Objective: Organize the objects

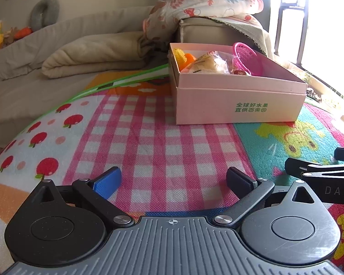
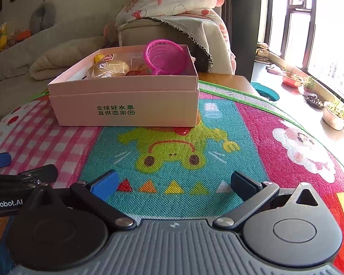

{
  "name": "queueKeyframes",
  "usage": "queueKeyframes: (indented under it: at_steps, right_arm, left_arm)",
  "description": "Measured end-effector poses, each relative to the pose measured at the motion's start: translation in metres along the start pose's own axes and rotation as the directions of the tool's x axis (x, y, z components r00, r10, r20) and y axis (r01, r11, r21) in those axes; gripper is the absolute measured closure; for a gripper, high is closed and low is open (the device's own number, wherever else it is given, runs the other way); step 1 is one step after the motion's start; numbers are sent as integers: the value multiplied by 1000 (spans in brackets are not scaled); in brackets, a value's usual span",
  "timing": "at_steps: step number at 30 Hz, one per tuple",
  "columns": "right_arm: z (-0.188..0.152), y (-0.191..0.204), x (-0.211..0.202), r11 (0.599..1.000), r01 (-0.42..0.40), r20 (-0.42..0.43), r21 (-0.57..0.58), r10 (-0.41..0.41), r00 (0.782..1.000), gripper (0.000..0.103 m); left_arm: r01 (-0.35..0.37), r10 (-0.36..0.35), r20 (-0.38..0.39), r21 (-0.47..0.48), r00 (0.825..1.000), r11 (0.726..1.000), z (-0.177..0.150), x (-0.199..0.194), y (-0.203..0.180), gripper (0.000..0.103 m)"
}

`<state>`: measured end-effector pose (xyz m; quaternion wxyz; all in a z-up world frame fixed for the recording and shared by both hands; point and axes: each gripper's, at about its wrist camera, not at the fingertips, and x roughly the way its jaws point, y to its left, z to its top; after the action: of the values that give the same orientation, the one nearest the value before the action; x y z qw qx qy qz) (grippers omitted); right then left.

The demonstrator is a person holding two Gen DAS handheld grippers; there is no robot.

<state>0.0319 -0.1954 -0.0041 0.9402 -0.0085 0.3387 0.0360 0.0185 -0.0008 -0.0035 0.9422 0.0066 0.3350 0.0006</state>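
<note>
**matfan22:** Living room setup, so what's on the colourful play mat (image 1: 149, 142) right now?

**gripgeek:** Just one pink cardboard box (image 1: 238, 100) with green Chinese print on its front wall. It sits toward the far edge of the mat, straddling the pink gingham patch and the teal panel with the yellow cartoon animal (image 2: 172, 146). Lid's off and it's got stuff in it.

**matfan22:** What stuff?

**gripgeek:** A magenta toy basket (image 2: 166, 57) tipped on its side in the right end, a plastic-wrapped bun (image 2: 110, 68) in the middle, something yellow and orange (image 1: 183, 57) at the left end. A few small wrapped bits I can't make out.

**matfan22:** And the claws?

**gripgeek:** Left gripper (image 1: 172, 181) hovers low over the gingham, fingers spread wide, holding nothing. Right gripper (image 2: 173, 182) is just beside it over the teal panel, also spread and not holding anything. Both are well short of the box. Beige sofa (image 1: 57, 45) with a folded blanket behind, floral quilt (image 1: 206, 2) draped over the armrest.
</note>
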Motion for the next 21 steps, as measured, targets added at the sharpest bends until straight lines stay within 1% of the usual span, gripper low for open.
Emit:
queueKeyframes:
  at_steps: [21]
  right_arm:
    - [0, 1, 2, 1000, -4, 0, -9, 4, 1000, 0]
  left_arm:
    - [1, -1, 0, 0, 1000, 1000, 0, 0, 1, 1]
